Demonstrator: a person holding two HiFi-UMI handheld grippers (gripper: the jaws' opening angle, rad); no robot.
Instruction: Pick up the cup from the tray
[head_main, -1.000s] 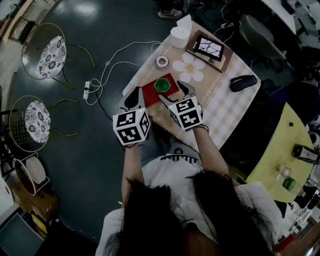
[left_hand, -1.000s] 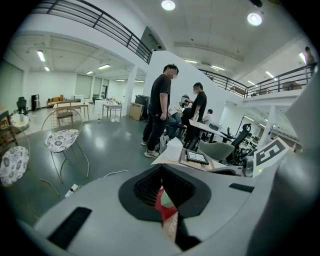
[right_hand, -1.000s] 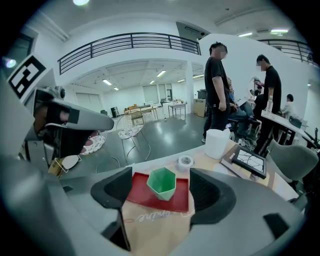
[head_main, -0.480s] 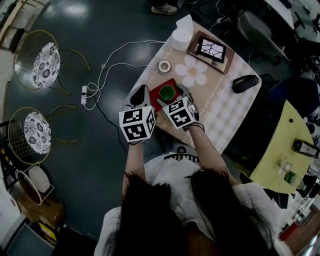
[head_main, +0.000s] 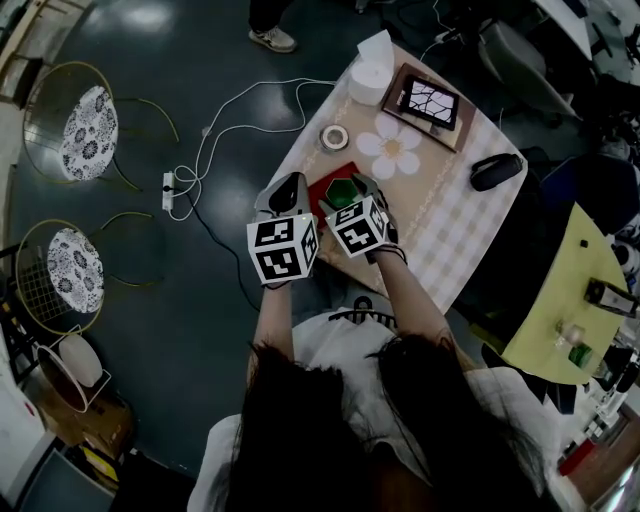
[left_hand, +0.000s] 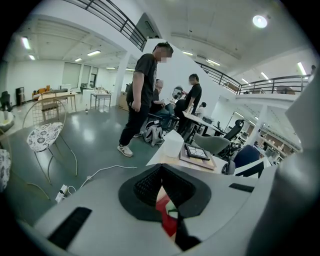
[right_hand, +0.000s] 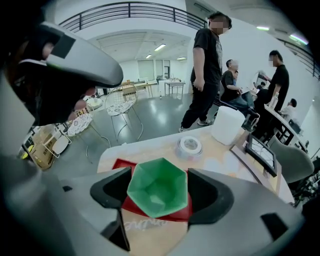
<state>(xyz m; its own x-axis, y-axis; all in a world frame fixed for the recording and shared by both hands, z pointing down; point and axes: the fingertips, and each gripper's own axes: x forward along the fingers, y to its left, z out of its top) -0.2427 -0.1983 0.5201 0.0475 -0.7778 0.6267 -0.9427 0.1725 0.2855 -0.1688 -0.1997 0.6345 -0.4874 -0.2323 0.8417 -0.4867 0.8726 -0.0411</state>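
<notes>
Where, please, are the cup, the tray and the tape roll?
cup (right_hand: 157, 190): right gripper view, inside bottom.
tray (right_hand: 121, 164): right gripper view, far left corner.
tape roll (right_hand: 183, 149): right gripper view, ring's left side.

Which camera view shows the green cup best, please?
The right gripper view: the green cup sits large between the jaws, inside clear. The head view shows it small; the left gripper view, only a green sliver.

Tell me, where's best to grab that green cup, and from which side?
I'd grip the green cup across two opposite side walls below the rim, coming in level from the near side, where the right gripper sits. It stands upright on the red tray, and its faceted walls offer flat faces.
</notes>
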